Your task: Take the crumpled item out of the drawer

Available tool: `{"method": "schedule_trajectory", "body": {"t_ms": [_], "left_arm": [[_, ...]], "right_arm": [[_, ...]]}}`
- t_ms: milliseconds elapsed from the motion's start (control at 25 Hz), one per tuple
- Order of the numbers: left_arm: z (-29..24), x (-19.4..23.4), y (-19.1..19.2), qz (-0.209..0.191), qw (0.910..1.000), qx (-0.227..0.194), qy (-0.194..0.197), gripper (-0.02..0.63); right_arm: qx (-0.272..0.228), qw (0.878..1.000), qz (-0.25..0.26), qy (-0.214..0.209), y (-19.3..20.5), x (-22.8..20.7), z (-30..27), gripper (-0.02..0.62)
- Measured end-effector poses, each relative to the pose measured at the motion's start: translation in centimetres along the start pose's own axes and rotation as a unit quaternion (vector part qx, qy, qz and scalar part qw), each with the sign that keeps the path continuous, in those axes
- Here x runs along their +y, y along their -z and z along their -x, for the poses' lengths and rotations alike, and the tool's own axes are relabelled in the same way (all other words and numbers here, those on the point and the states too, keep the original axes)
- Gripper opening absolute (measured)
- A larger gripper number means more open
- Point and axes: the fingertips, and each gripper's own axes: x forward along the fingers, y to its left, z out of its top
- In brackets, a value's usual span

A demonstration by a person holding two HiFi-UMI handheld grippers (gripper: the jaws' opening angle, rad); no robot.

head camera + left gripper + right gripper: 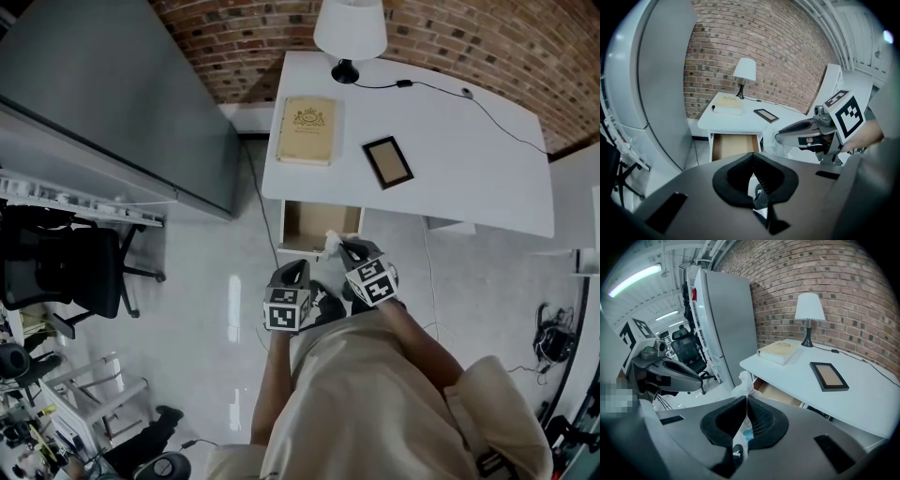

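The white desk's drawer (319, 225) stands pulled open, and what shows of its brown inside (735, 146) looks bare. My right gripper (345, 246) hovers just in front of the drawer, shut on a crumpled white item (331, 244). In the right gripper view that item (743, 383) is pinched between the closed jaws of the right gripper (745, 401) and sticks out past their tips. In the left gripper view the item (772, 140) hangs from the right gripper (806, 131). My left gripper (298, 267) is beside it on the left, lower, shut and holding nothing (753, 159).
On the desk top (469, 169) lie a tan book (306, 129), a dark picture frame (387, 160), a lamp (349, 33) and its cable. A tall grey cabinet (122, 103) stands left of the desk, with an office chair (75, 272) further left.
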Motion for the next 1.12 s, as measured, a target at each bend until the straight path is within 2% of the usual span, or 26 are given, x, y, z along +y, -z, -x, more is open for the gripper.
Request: {"method": "schedule_trajectory", "body": {"t_ms": [1120], "left_arm": [[0.38, -0.30, 0.07, -0.007, 0.9999, -0.001, 0.009, 0.015]], "right_arm": [[-0.005, 1.000, 0.018, 0.002, -0.37, 0.55, 0.27, 0.033]]}}
